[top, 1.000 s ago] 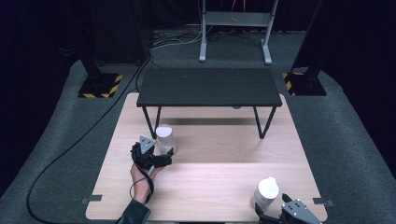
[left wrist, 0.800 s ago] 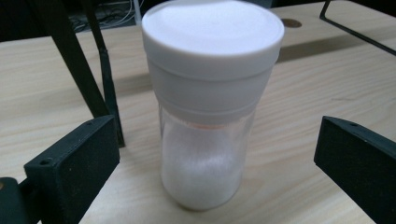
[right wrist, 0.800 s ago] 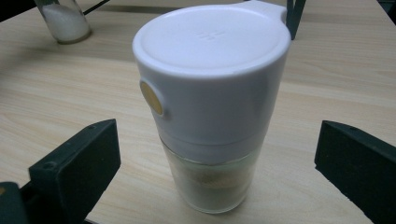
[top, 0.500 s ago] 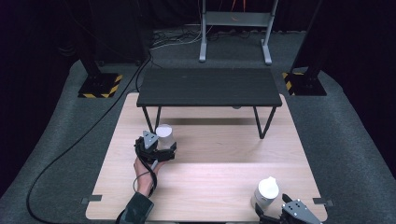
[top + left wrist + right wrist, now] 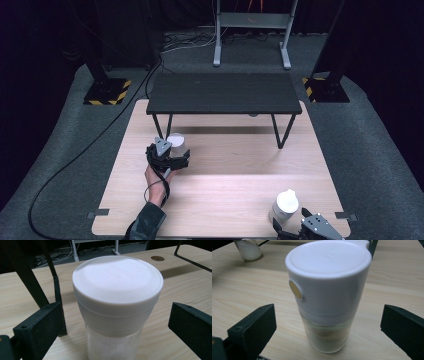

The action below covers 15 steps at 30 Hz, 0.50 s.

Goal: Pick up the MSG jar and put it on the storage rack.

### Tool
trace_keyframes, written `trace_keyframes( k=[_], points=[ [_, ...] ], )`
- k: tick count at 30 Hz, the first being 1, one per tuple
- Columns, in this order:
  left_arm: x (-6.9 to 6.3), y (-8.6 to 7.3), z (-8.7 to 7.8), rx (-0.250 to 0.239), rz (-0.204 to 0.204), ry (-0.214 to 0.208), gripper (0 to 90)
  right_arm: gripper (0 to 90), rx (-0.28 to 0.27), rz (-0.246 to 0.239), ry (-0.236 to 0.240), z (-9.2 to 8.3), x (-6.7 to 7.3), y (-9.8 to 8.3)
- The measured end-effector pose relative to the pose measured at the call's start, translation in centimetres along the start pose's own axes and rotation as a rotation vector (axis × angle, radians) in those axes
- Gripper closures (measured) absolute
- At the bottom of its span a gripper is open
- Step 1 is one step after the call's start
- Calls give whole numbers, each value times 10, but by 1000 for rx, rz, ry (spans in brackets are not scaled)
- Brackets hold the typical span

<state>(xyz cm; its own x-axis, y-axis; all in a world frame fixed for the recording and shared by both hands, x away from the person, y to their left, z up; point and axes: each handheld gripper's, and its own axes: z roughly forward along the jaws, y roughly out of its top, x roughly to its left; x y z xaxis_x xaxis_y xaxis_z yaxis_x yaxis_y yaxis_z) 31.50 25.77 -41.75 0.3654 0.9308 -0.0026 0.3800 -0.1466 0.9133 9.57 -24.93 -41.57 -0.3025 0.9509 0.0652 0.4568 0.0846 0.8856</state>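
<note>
Two hand-held grippers are at work: the left hand-held gripper has its jaws spread to either side of a white-lidded jar, not touching it. This jar stands on the wooden tabletop beside the black stand. The right hand-held gripper likewise has its jaws spread around a white-capped shaker near the tabletop's front right edge.

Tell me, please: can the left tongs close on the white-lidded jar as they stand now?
Probably yes. The left tongs are open with one jaw on each side of the white-lidded jar, which stands upright on the wooden table. Nothing sits between the jaws and the jar.
</note>
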Motion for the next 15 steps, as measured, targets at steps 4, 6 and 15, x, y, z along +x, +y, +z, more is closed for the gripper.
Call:
trace_keyframes(
  k=[4, 6, 15],
  points=[
    [-1, 2, 3, 10, 8, -1, 2, 0, 0, -1, 1, 0, -1, 0],
    [-1, 1, 3, 4, 23, -4, 32, 0, 0, -1, 2, 0, -1, 0],
    [-2, -9, 1, -61, 11, 7, 204, 0, 1, -3, 4, -1, -2, 0]
  ],
)
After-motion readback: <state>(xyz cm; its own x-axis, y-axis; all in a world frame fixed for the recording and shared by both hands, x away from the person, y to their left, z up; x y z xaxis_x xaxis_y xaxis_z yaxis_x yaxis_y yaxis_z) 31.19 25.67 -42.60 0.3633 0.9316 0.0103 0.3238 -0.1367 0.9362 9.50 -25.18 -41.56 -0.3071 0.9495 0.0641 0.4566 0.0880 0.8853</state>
